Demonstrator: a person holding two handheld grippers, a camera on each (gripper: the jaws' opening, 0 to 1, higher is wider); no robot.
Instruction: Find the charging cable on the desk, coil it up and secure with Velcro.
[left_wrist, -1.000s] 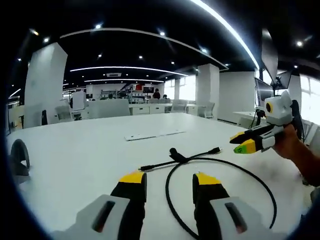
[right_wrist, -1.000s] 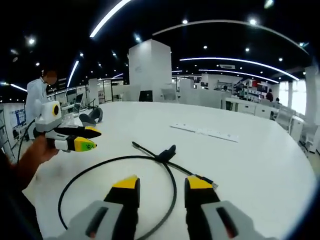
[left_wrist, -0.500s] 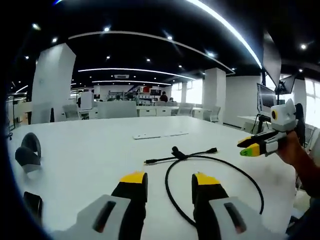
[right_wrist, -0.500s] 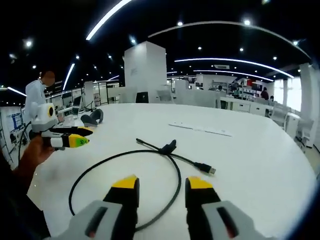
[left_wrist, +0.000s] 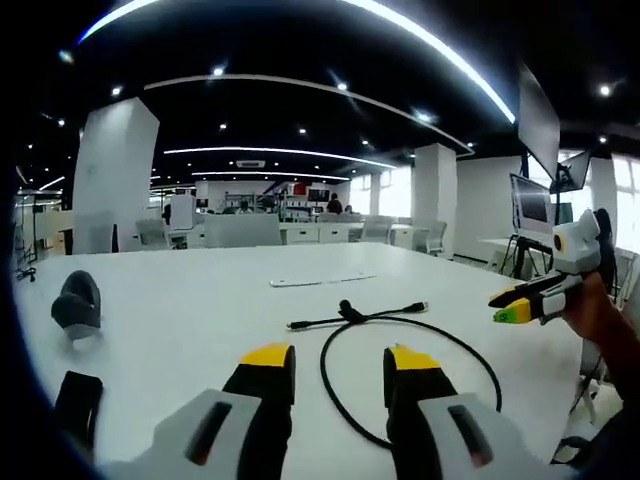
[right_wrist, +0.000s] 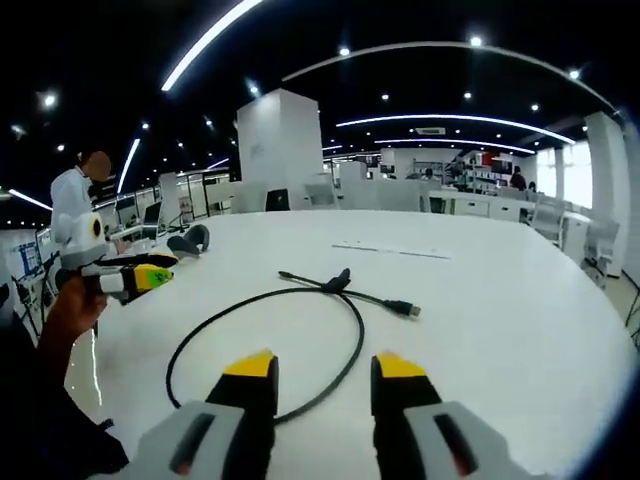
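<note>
Big open office, white desk (left_wrist: 180, 330). The black charging cable (left_wrist: 410, 330) lies looped mid-desk, untouched. Left gripper (left_wrist: 340, 362) and right gripper (right_wrist: 325, 368) hover above with jaws parted, empty. No legible writing.

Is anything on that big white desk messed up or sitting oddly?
Nothing looks damaged or spilled. The black charging cable lies in one loose loop on the white desk, its ends crossing at the Velcro strap, not yet coiled. Both grippers hover with open jaws, holding nothing.

Open-plan office: white counter (left_wrist: 200, 300), white square pillars (right_wrist: 278, 150), dark ceiling with curved light strips (left_wrist: 450, 60), bright windows (left_wrist: 385, 190) beyond.
</note>
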